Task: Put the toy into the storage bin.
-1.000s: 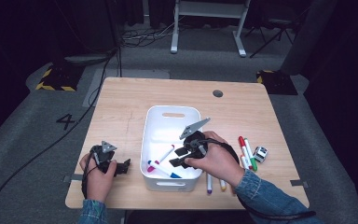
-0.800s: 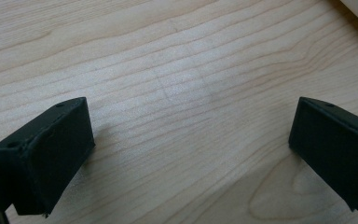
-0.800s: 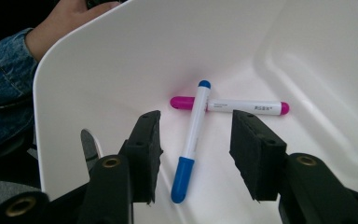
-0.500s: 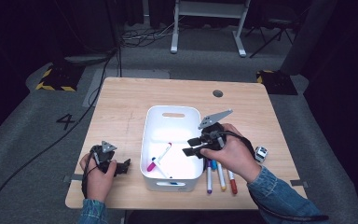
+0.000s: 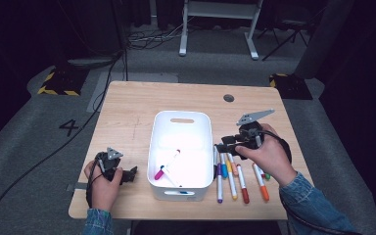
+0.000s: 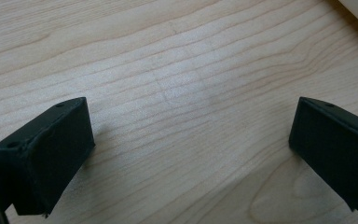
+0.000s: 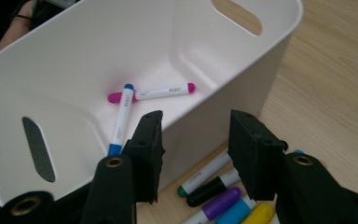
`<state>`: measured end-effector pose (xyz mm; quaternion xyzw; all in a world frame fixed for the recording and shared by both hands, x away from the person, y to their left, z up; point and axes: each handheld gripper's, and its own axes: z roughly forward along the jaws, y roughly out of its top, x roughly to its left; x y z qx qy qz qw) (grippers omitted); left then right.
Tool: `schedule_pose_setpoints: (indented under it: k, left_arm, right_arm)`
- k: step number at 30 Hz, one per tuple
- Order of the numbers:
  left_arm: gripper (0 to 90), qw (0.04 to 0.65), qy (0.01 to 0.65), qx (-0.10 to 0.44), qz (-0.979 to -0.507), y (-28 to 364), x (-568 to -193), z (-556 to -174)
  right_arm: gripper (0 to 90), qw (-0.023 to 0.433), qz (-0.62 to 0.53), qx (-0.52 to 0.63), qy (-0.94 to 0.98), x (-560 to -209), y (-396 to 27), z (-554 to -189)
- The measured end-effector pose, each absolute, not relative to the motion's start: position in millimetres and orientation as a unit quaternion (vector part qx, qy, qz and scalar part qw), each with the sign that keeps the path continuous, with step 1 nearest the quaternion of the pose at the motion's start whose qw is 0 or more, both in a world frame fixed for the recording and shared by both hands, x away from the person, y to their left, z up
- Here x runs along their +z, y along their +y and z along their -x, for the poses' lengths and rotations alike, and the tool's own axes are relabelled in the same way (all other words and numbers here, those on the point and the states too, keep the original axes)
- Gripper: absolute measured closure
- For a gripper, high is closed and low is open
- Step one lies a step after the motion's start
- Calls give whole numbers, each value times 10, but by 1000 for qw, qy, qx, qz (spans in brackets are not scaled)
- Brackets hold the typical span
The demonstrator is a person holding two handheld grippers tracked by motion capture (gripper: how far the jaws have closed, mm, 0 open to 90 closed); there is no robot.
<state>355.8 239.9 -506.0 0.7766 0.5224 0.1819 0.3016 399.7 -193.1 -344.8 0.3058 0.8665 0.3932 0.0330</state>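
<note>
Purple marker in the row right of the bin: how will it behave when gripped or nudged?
The purple marker looks like a round, smooth barrel, so a sideways nudge would probably roll it into the neighbouring markers. It seems rigid and light, so no flex. Smooth plastic may slip unless the right gripper pinches it squarely.

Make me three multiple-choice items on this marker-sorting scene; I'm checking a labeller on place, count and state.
1. Where do the loose markers lie?
A. left of the white bin
B. right of the white bin
C. on the floor

2. How many markers lie inside the bin?
A. none
B. two
C. five

3. How does the right gripper stand?
A. open, empty
B. shut on a marker
C. gripping the bin's rim

Answers: 1 B, they lie in a row at its right wall; 2 B, a pink marker and a blue marker; 3 A, nothing sits between its jaws.
</note>
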Motion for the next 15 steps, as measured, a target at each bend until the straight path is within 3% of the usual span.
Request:
schedule_pose_setpoints:
  k: [15]
  left_arm:
    - [0, 303, 516, 181, -780, 2396, -5060, -3610]
  right_arm:
    - [553, 64, -383, 345, 854, -3717, -2522, -4179]
